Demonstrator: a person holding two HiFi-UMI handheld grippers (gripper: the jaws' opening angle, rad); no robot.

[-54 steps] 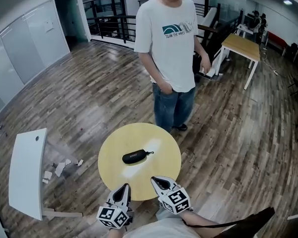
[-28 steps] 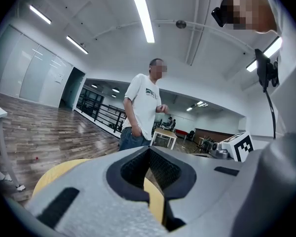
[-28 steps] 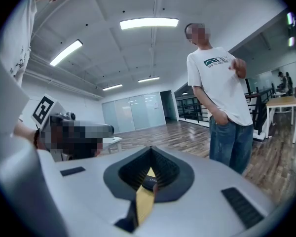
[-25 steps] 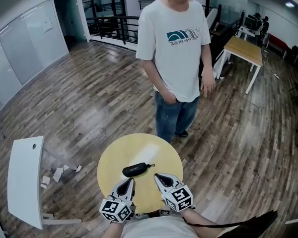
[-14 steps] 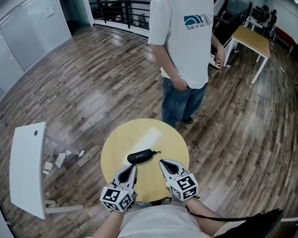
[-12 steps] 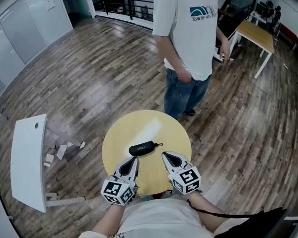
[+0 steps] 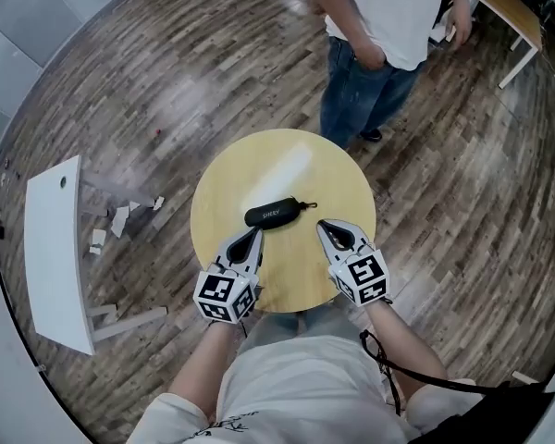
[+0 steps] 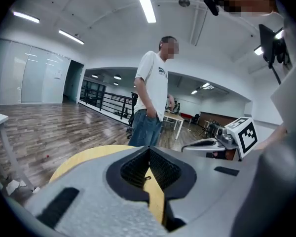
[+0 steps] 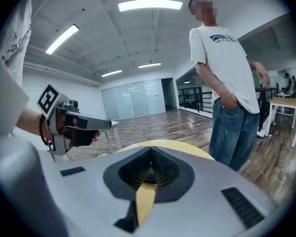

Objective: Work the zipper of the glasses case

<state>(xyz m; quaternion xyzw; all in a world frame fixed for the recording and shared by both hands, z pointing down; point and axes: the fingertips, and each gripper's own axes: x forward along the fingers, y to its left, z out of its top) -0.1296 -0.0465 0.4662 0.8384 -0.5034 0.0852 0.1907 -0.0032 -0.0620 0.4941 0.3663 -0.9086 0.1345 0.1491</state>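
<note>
Slippage is the main worry. The left gripper [image 7: 252, 236] and right gripper [image 7: 326, 227] both hover low over the near part of the round yellow counter [image 7: 344, 181]. Each has its jaws pressed together on nothing, so neither holds anything yet.

The black glasses case [image 7: 274, 215] lies loose on the counter just ahead of both tips, a little closer to the left one. Its zipper pull [image 7: 307, 205] points toward the right gripper and lies just ahead of that tip.

If the right gripper tugs the pull before the left one pins the body, the light case would probably slide or spin across the smooth top. The pull is small and lies flat, so closing on it slightly off line could miss it or flick it aside. The jaws must also spread first, and spreading them too close could knock the case.

A standing person [image 7: 374, 72] waits beyond the counter's far edge.

Only the head view shows the case and the pull against both tips. The left gripper [image 8: 149, 150] view gives a low side look at the right gripper [image 8: 226, 141]. The right gripper [image 9: 151, 150] view shows the left gripper [image 9: 75, 125] likewise. In both, the gripper's own body mostly hides the case.
</note>
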